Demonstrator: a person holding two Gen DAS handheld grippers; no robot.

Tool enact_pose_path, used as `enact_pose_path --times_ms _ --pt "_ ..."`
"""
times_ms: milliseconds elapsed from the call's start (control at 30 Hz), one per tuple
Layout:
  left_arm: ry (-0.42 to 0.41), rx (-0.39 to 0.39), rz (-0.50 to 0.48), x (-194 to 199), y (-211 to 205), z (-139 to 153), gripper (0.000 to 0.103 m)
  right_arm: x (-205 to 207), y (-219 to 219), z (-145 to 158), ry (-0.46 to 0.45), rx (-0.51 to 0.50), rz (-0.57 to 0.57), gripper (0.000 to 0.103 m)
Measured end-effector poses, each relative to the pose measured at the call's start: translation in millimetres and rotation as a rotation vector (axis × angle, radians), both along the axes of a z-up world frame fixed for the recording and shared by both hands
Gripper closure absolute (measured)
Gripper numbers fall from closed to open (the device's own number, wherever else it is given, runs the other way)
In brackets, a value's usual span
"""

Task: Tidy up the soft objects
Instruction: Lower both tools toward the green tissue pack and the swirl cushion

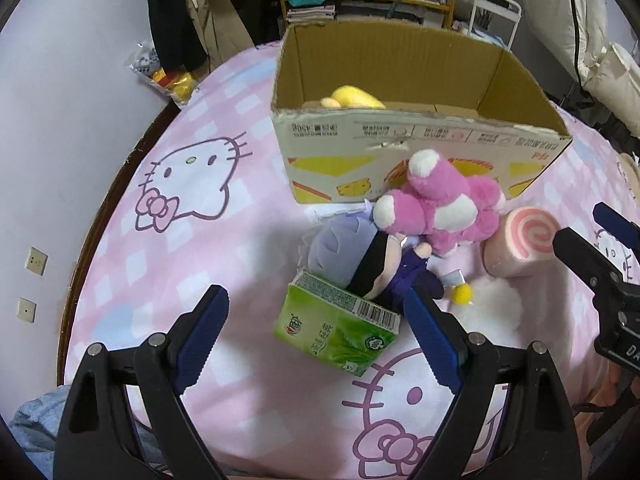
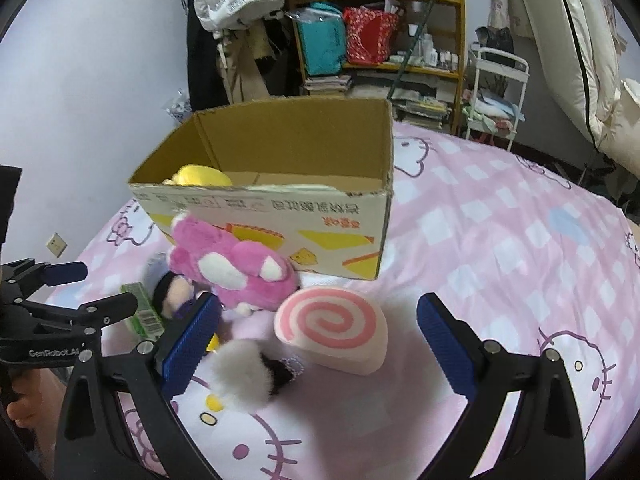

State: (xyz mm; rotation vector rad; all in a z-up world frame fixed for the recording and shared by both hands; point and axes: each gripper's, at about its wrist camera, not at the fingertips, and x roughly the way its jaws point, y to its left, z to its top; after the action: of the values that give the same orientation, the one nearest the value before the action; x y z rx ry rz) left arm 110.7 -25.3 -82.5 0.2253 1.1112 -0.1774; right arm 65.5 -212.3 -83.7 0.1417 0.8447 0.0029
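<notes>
Tissue pack point(image 1: 338, 326) — between left tool point(image 1: 316, 334) tips, untouched

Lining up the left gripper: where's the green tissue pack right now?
In the left wrist view the green tissue pack lies on the bedspread, touching the dark-haired doll.

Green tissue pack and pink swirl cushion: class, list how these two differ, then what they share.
The green tissue pack is boxy, with printing and a barcode; the pink swirl cushion is a rounded roll with a spiral face. The pack touches the purple doll; the cushion lies beside the pink plush. Both rest on the bedspread, outside the cardboard box.
</notes>
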Motion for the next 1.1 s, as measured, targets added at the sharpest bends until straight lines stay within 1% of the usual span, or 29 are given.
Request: enact_pose_path --times_ms 100,267,467,533,700,867,1100 --pt "0.027 0.001 -0.017 2.1 -4.0 -6.8 0.015 5.7 -3.6 -7.4 0.019 0.007 -0.011 0.000" --pt "0.060 0.032 -0.043 3.2 -12.5 -17.7 0.015 15.1 -9.7 -20.4 0.054 0.014 -0.034 0.000" --pt "0.100 0.053 -0.037 8.0 -15.4 -31.3 0.015 21.3 -16.1 -31.4 0.102 0.047 -0.042 0.000" --pt "0.118 0.048 -0.037 9.2 -16.0 -35.1 0.015 21.8 -14.9 -33.7 0.111 0.043 -0.034 0.000" --pt "0.137 0.084 -0.033 11.9 -18.2 -42.8 0.015 24.3 -8.9 -39.7 0.137 0.020 -0.015 0.000" --pt "0.153 0.096 -0.039 10.9 -19.8 -45.6 0.015 24.9 -6.9 -43.7 0.152 0.013 -0.012 0.000" --pt "0.181 0.090 -0.027 17.0 -16.6 -51.2 0.015 27.6 -8.3 -47.0 0.165 0.012 -0.014 0.000"
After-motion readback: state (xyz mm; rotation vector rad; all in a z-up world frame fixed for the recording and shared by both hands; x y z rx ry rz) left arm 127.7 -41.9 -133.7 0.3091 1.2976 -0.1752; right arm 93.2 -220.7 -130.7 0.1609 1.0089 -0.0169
